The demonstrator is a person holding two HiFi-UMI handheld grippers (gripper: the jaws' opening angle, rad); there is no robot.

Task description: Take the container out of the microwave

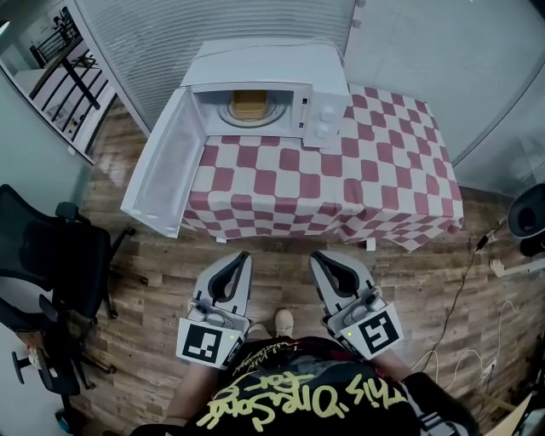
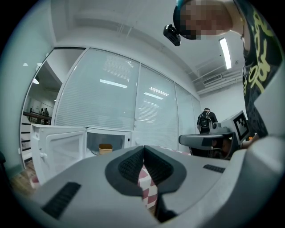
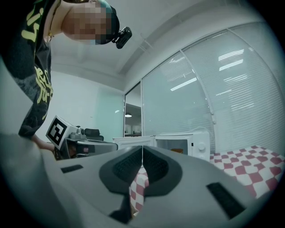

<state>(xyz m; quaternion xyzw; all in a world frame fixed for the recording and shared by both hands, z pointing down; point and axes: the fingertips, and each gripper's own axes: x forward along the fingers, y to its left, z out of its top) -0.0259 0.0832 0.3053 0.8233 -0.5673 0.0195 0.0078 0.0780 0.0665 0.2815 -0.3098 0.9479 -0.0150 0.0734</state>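
The person's black shirt [image 1: 298, 396] with yellow lettering fills the bottom of the head view, and a shoe [image 1: 283, 322] shows just ahead of it. The left tool [image 1: 242, 258] and the right tool [image 1: 316, 257] are held side by side above the wooden floor [image 1: 281, 285]. Each carries its marker cube at the near end and points toward the bench [image 1: 358, 192]. Both stop short of the bench's near edge. In each tool's own view the two dark pads meet at the tips with nothing between them. Only the bench's red-and-white checked cloth shows through the gap lower down.

A black office chair [image 1: 51, 247] stands on the floor to the left, and cables [image 1: 460, 289] trail across the floor to the right.

On the far left corner of the bench stands the white microwave [image 1: 264, 64]. Its door [image 1: 162, 170] is swung wide open to the left and reaches out past the bench's left edge. The dials [image 1: 328, 111] are on the right of its front. The container [image 1: 249, 106], tan in colour, sits inside the cavity on the round turntable plate, well apart from both tools.

Behind the microwave runs a wall of white blinds [image 1: 213, 25].
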